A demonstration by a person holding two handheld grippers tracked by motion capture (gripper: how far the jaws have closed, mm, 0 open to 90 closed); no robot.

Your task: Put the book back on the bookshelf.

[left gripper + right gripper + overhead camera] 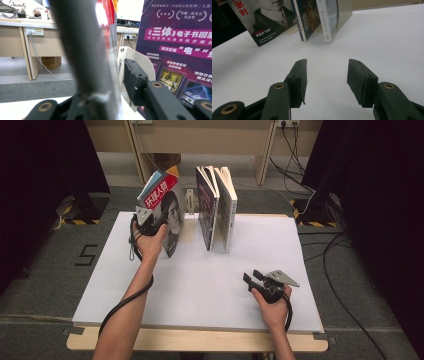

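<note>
White board covers the wooden bench [210,285], with grey carpet and desk legs behind it. At the back left, the left gripper [148,217] has its jaws clamped across the edge of a tilted magazine [165,202] with a portrait on its cover, which leans away from two upright books [216,207] standing just beside it against a cream bookend [135,62]. Near the front right, the right gripper [256,279] hovers low over the board, its jaws spread apart and holding nothing, well apart from the books.
</note>
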